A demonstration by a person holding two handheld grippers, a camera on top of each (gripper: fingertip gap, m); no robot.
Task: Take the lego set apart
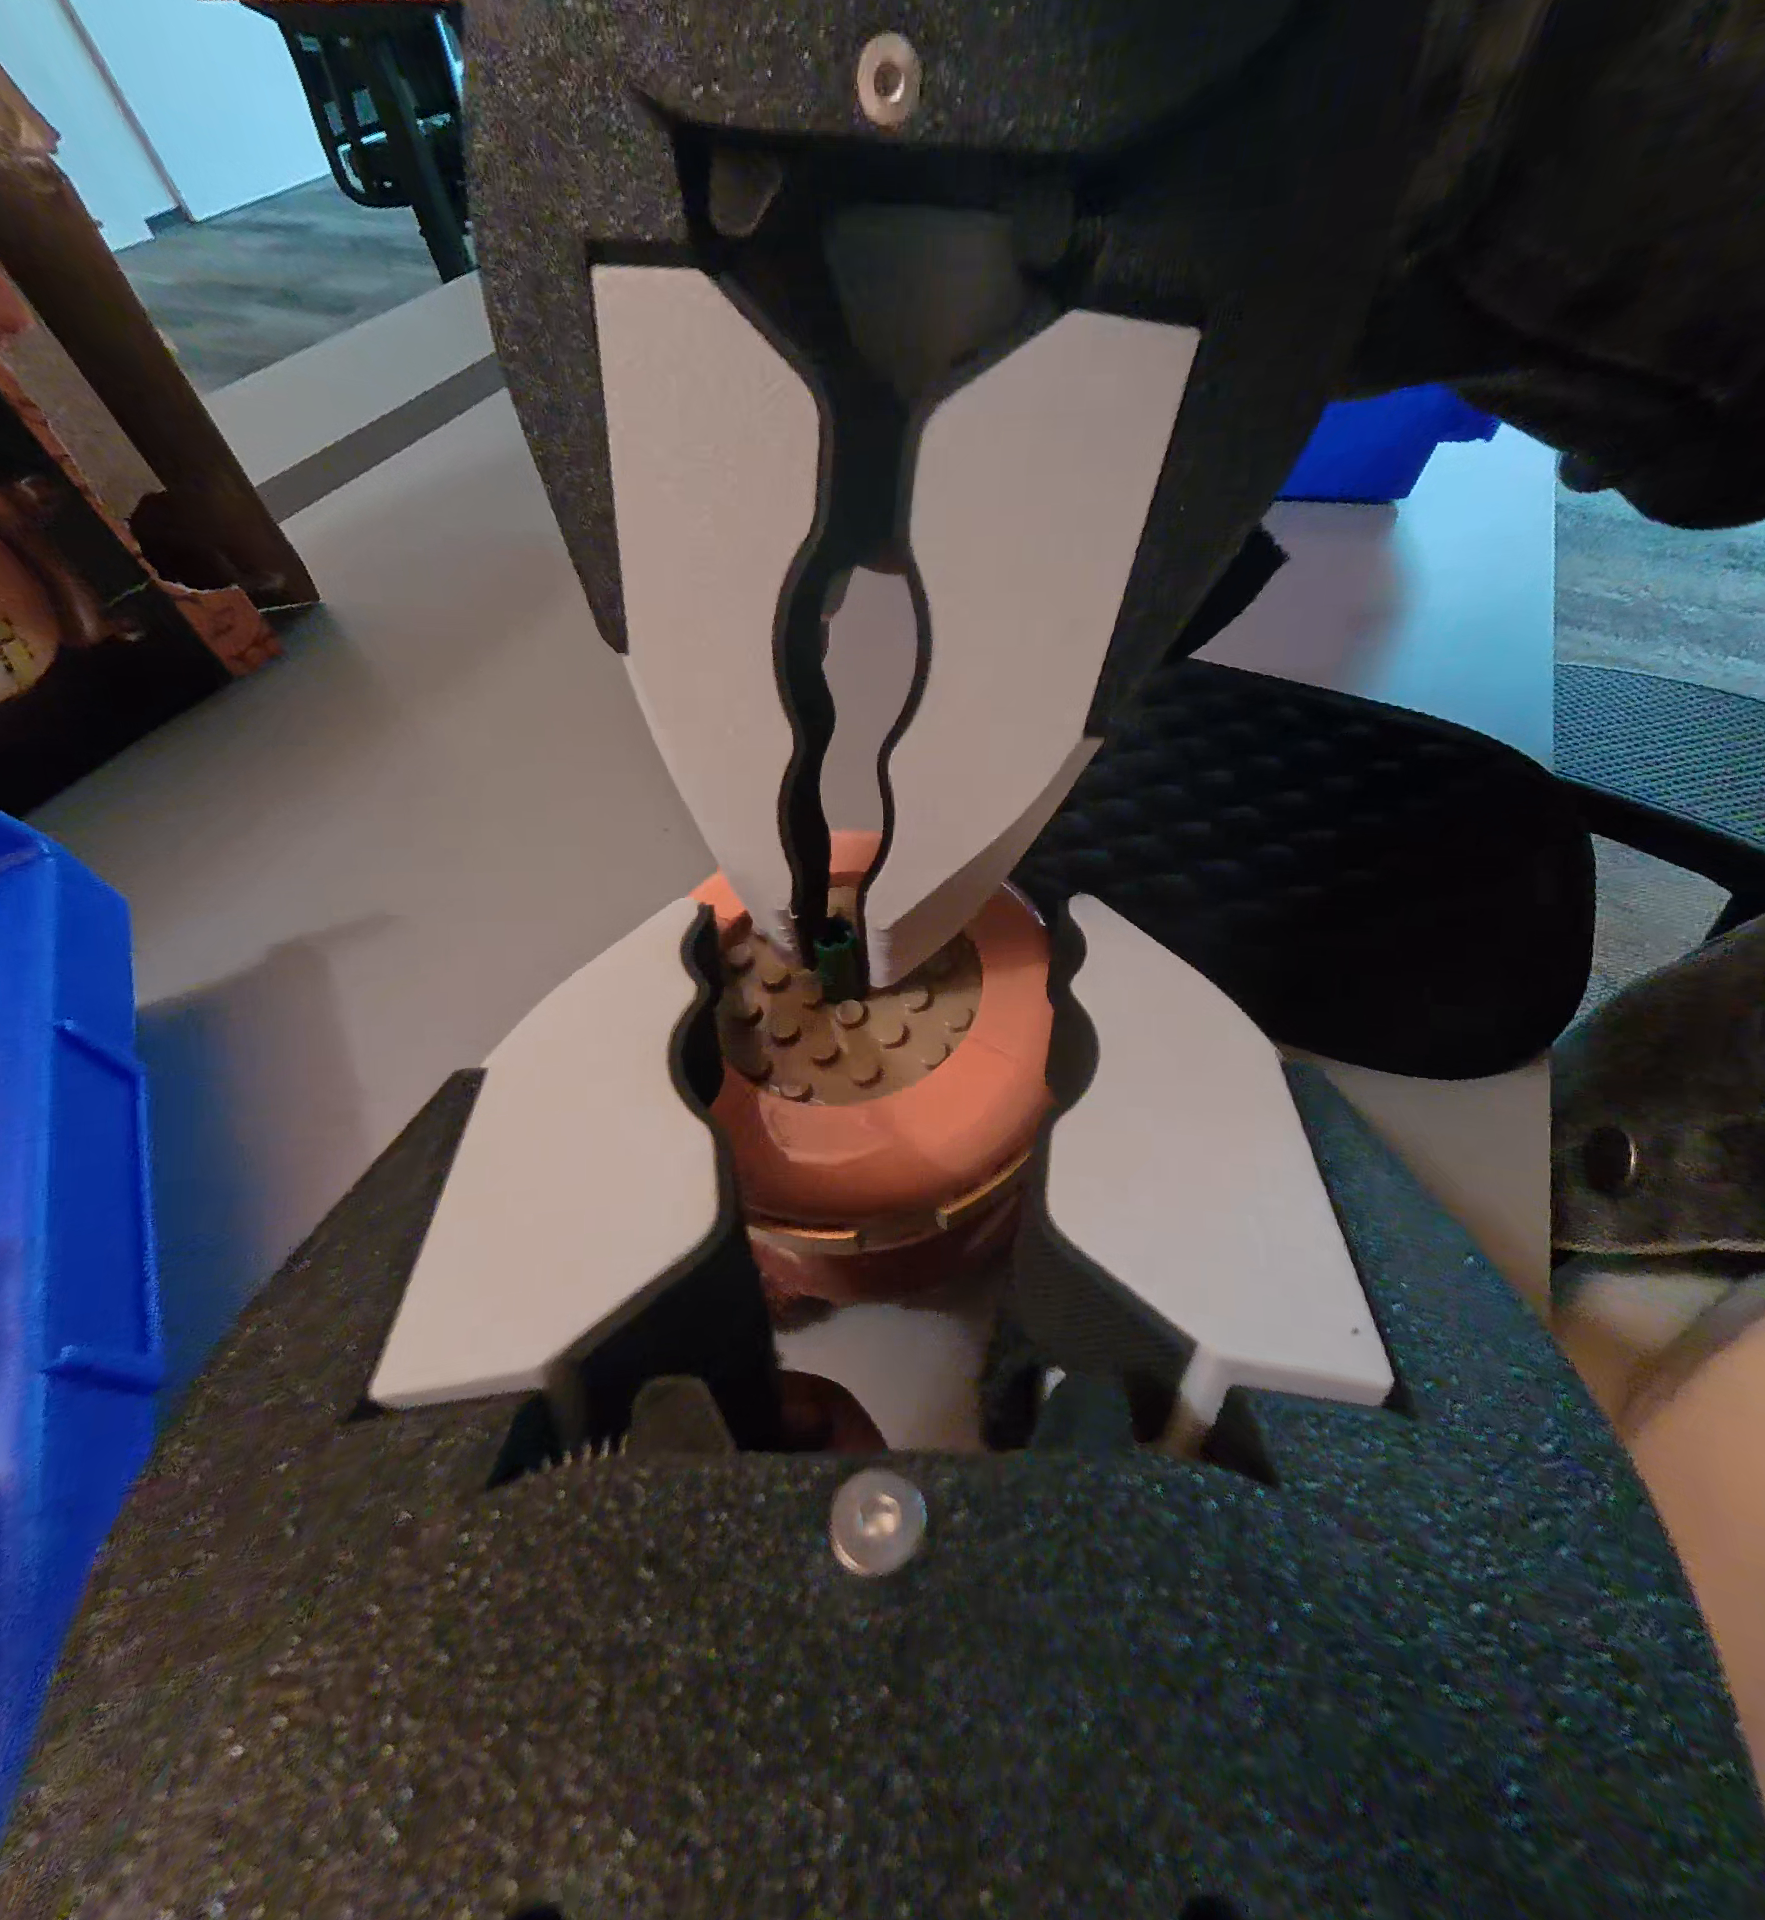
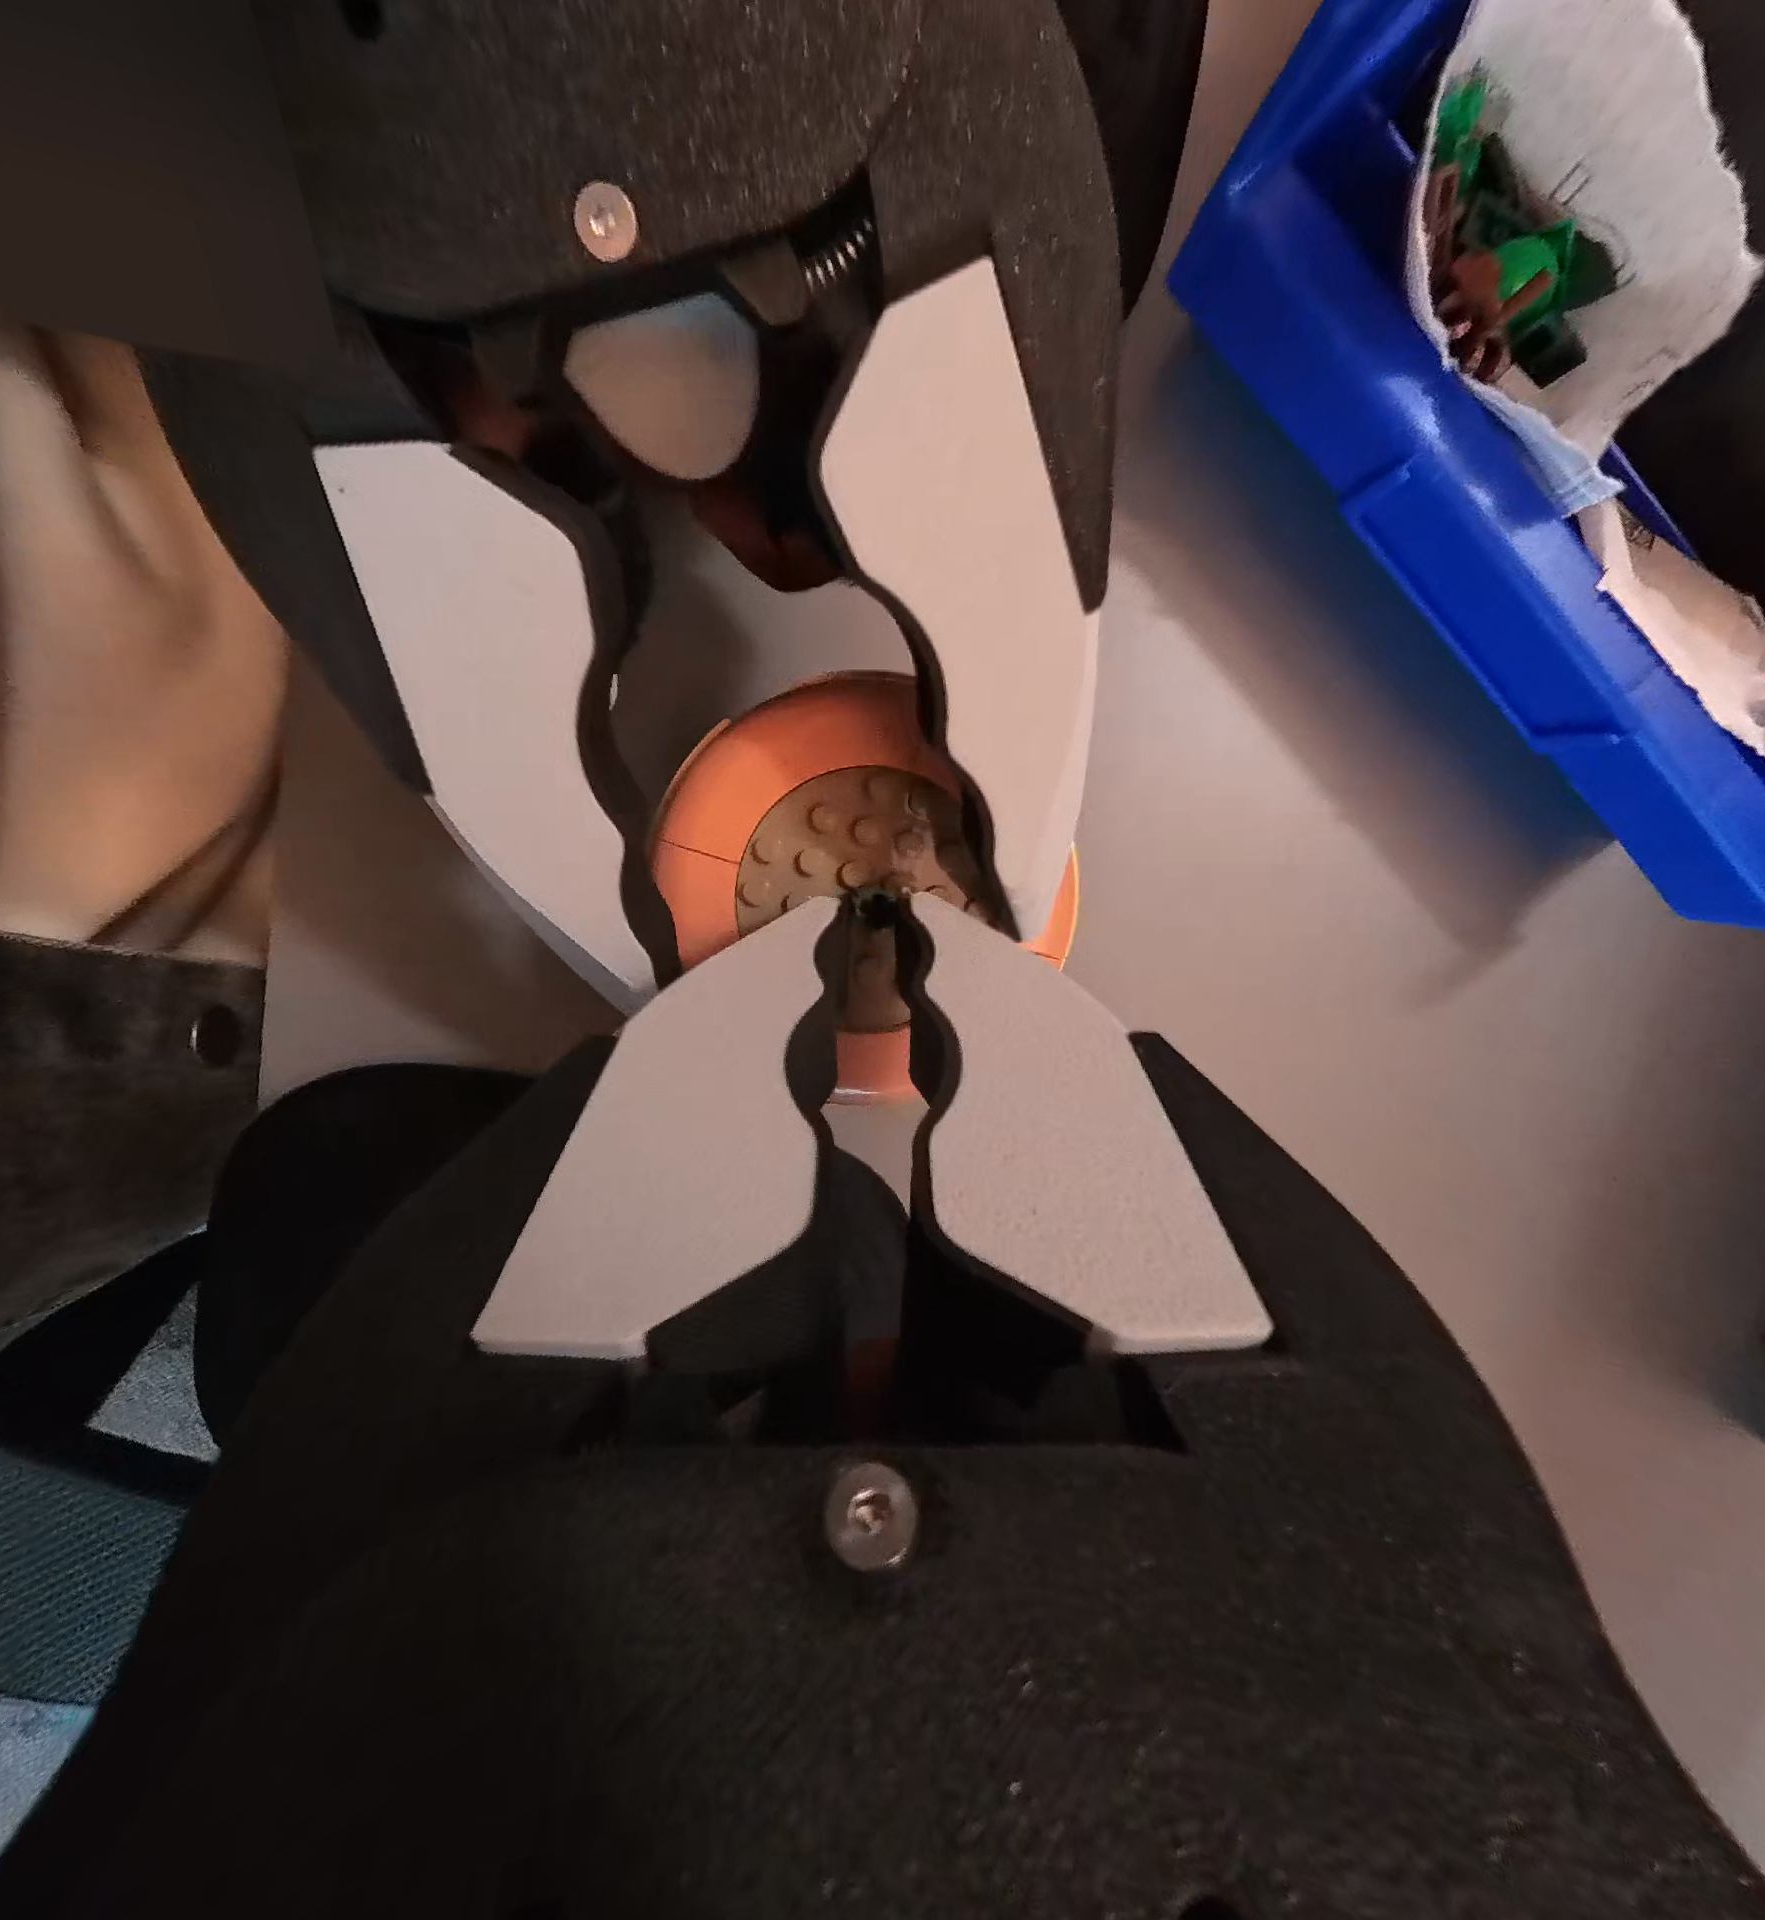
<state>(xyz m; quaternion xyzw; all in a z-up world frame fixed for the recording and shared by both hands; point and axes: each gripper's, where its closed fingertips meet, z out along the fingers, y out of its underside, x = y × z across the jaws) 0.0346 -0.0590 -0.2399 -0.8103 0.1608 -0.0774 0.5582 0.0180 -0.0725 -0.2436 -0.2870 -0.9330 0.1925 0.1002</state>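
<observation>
A pale grey table (image 1: 390, 831) is carrying everything, and beyond its far edge at eleven o'clock in the left wrist view a dark carpeted floor (image 1: 265, 270) and the legs of a black chair (image 1: 390, 114) are showing. Going left to right in that view, a blue bin (image 1: 36, 1195) is sitting at nine o'clock with white paper in it, a printed cardboard box (image 1: 78, 436) is leaning at ten o'clock, and a black mesh chair seat (image 1: 1325, 883) is lying at three o'clock past the table's edge.

The lego pot (image 1: 888, 1132) is standing at the centre, a round terracotta-coloured piece, its axis running upright and its studded tan top (image 1: 836, 1039) facing up toward the camera. The left gripper (image 1: 883, 1049) is clamping the pot's sides from six o'clock, its fingers pressing the rim on either hand. The right gripper (image 1: 836, 940) is reaching down from twelve o'clock, its tips pinching a small green stem (image 1: 834, 951) that is rising upright from the studded top.

In the right wrist view the right gripper (image 2: 873, 909) is closing on that stem (image 2: 873, 906) at the centre, the pot (image 2: 712, 810) is lying just beyond, and the bin (image 2: 1480, 582) is sitting at two o'clock, holding green pieces (image 2: 1512, 260) on paper.
</observation>
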